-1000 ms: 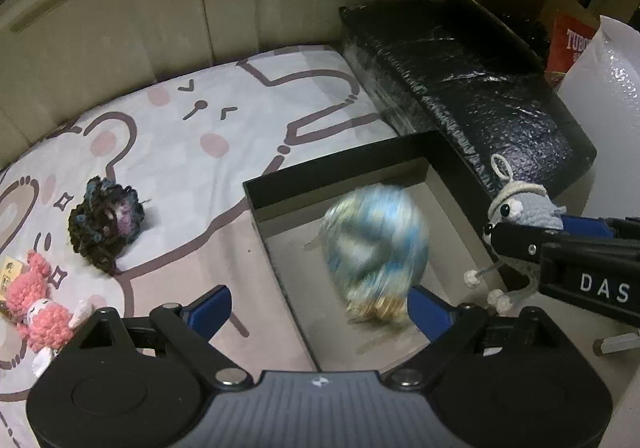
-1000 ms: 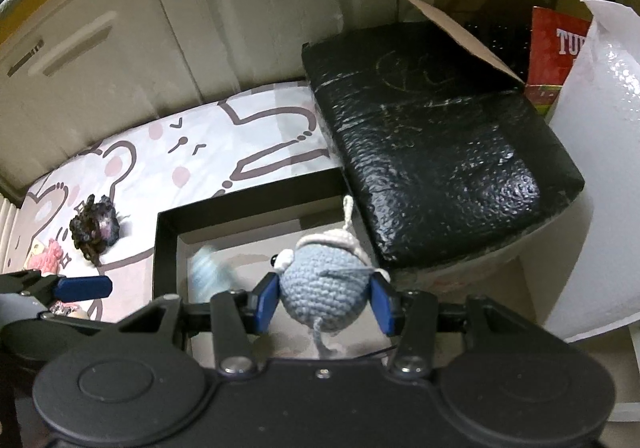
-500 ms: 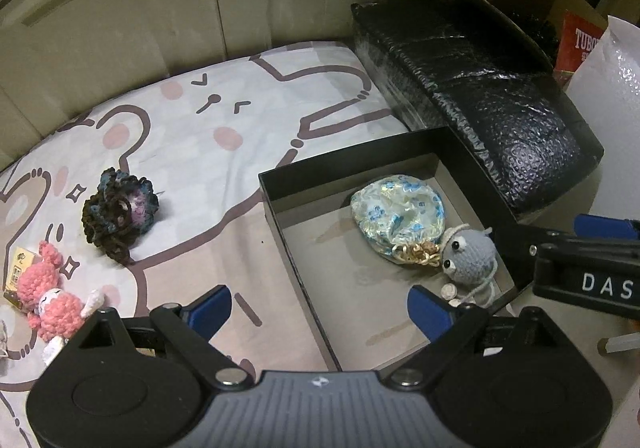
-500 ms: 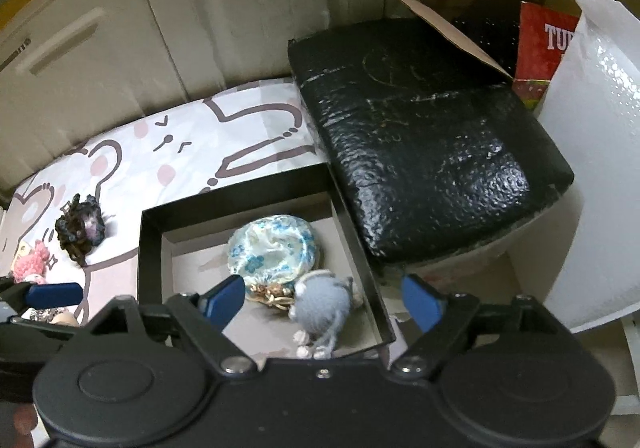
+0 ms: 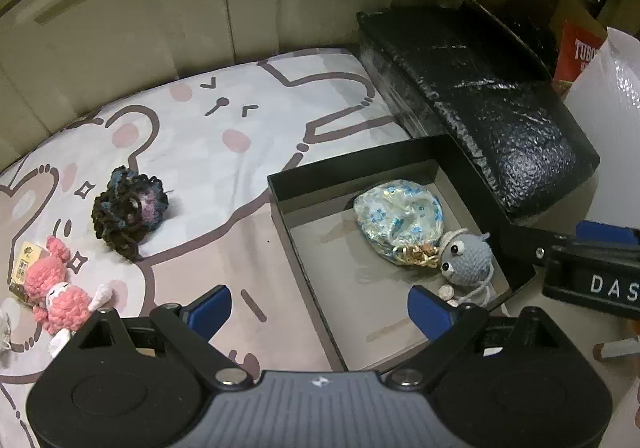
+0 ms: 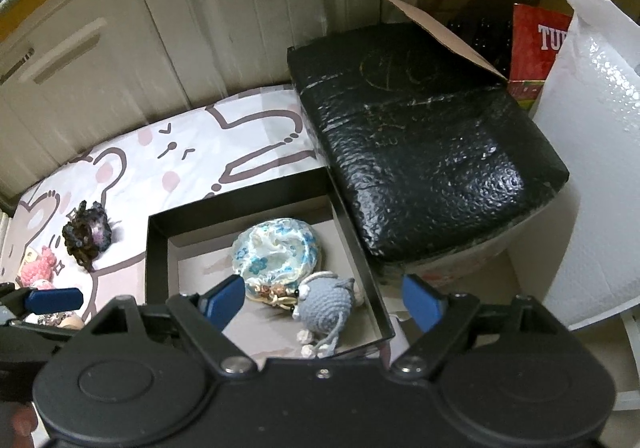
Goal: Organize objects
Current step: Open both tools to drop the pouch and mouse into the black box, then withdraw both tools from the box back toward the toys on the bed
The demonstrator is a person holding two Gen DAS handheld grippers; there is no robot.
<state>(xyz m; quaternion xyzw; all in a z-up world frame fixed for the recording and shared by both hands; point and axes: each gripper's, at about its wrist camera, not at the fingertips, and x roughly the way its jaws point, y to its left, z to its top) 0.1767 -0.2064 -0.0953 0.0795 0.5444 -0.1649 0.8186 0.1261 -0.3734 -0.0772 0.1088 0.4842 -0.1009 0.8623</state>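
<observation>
Grey crochet mouse [image 6: 326, 302] is seen lying in black box [image 6: 156, 248], near-right corner, head twd the floral pouch [image 6: 276, 250] and touching it, tail strings twd the near wall; long axis runs roughly across the box. Left gripper [image 5: 318, 308] and right gripper [image 6: 322, 298] are held w/ fingers apart, nothing between. Dark crochet flower [image 5: 128, 209] and pink crochet doll [image 5: 60, 298] are left on the cartoon sheet [image 5: 224, 119]. Doll is partly cut off in right view.

Black tongs [image 5: 318, 308], blue fingertips [image 5: 426, 310]
</observation>
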